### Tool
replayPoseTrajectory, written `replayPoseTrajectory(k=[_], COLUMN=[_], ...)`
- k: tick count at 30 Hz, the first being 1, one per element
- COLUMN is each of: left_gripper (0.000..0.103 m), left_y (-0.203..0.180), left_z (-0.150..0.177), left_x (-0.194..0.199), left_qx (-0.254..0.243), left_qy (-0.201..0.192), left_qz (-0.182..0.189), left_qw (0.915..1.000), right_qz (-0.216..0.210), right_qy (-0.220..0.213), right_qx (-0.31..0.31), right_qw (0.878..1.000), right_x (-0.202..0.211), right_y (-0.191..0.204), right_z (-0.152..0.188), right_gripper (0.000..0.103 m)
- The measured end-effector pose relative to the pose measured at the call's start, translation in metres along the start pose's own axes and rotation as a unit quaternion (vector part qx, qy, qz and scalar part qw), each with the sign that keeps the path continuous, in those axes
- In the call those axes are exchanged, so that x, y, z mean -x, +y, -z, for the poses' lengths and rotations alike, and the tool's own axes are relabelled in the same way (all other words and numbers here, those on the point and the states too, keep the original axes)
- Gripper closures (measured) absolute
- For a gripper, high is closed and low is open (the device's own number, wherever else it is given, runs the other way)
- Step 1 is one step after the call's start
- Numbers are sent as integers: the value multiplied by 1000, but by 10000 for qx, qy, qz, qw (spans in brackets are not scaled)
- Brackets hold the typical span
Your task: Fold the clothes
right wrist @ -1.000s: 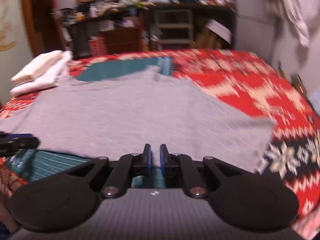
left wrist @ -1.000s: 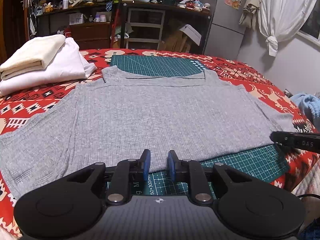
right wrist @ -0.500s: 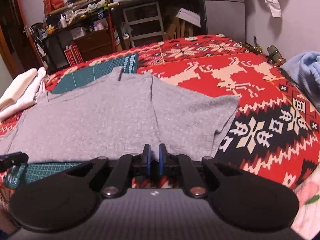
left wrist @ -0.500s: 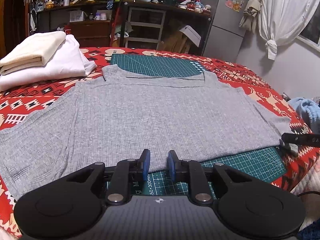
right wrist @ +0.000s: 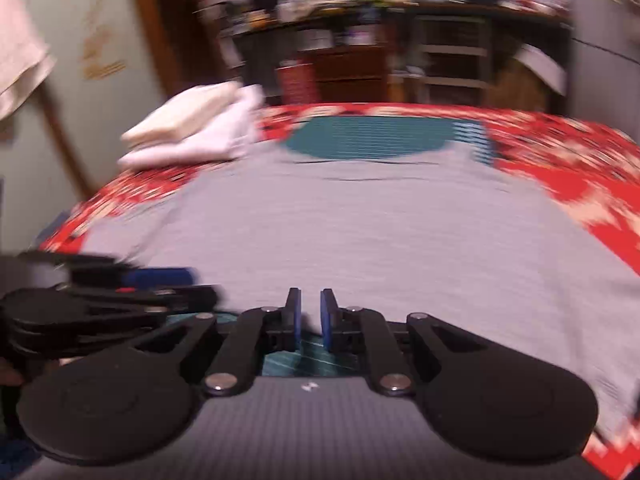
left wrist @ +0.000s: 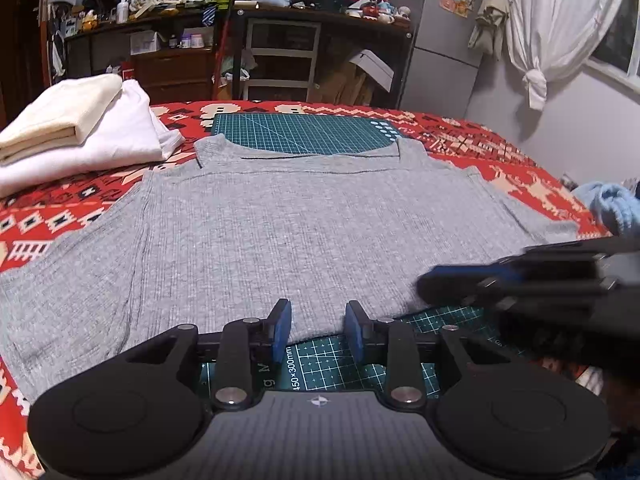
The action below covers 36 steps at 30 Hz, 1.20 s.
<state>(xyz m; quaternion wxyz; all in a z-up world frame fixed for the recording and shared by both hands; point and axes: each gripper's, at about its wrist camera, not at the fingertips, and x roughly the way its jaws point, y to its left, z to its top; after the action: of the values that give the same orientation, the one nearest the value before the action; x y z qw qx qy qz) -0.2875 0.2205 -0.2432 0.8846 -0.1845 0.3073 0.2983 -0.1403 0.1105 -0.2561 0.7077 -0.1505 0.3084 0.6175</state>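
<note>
A grey ribbed top lies spread flat on the bed, over a red patterned blanket and a green cutting mat. Its neckline is at the far side from both tools and its hem is the nearest edge.

The left tool sits low at the hem, near its middle. Its blue-padded fingers stand apart with a clear gap, and nothing is between them. The hem edge runs just ahead of the fingertips, and bare mat with a printed scale shows under and behind them. Whether the fingertips touch the cloth cannot be told.

To the right of the left tool, the right tool comes in sideways, blurred, just above the hem's right part. In its own view, the right tool also faces the hem, its fingers set close with a narrow gap and no cloth visibly between them. That view is smeared by motion, so fine contact cannot be judged. The left tool shows at its left, close beside it.

Far to the left of the left tool, beyond the top's sleeve, a stack of folded white and cream garments rests on the blanket. Far right, at the bed's edge, lies a light blue fluffy cloth. Behind the bed stand cluttered shelves and a knotted white curtain.
</note>
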Motion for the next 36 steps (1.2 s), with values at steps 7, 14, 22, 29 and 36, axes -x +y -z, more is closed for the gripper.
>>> replayPoseTrajectory(k=[7, 14, 22, 29, 36], left_gripper=[74, 73, 73, 73, 73], left_y=[2, 3, 5, 7, 25], left_z=[-1, -1, 0, -1, -5], left_x=[0, 0, 1, 2, 16], left_qx=[75, 130, 181, 234, 758], left_qy=[0, -4, -5, -25, -192], left_qz=[-1, 32, 57, 28, -320], left_qw=[10000, 9999, 9998, 9997, 9964], right_qz=[42, 404, 907, 1327, 1582], right_qy=[123, -6, 21, -89, -195], right_qx=[136, -285, -575, -1070, -1594], right_qw=[9998, 9988, 9942, 9853, 9743], right_x=[-11, 7, 26, 48, 61], right_y=[10, -19, -49, -78, -103], right_z=[5, 12, 23, 30, 33], right_gripper=[94, 94, 94, 94, 92])
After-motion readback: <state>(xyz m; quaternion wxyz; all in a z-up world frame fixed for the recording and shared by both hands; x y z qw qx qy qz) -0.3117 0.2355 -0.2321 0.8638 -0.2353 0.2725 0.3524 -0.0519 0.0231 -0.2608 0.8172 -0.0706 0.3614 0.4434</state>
